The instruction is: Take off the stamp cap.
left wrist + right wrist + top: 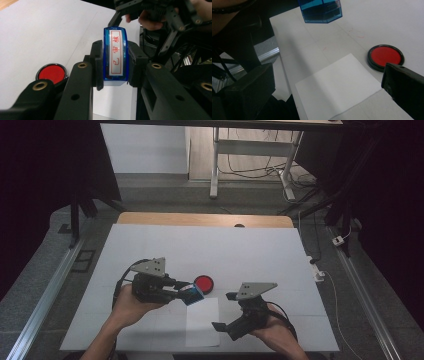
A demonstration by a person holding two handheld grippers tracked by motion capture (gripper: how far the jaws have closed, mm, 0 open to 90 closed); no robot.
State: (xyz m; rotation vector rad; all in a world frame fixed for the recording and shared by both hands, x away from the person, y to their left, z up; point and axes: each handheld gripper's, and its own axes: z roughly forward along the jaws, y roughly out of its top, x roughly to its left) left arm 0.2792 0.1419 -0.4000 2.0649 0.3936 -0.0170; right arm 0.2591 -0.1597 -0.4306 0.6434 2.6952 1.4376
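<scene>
The left gripper [184, 290] clamps the blue stamp [115, 57] just above the table, near the front edge, beside the red ink pad [204, 283]. The right gripper [224, 311] stands open. Best to lower the stamp squarely onto the paper sheet [202, 322]

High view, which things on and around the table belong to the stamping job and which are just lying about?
In the job:
blue stamp, clamped in left tool
red ink pad
white paper sheet
right tool, jaws apart

Lying about:
cables on the floor
white plug
</scene>
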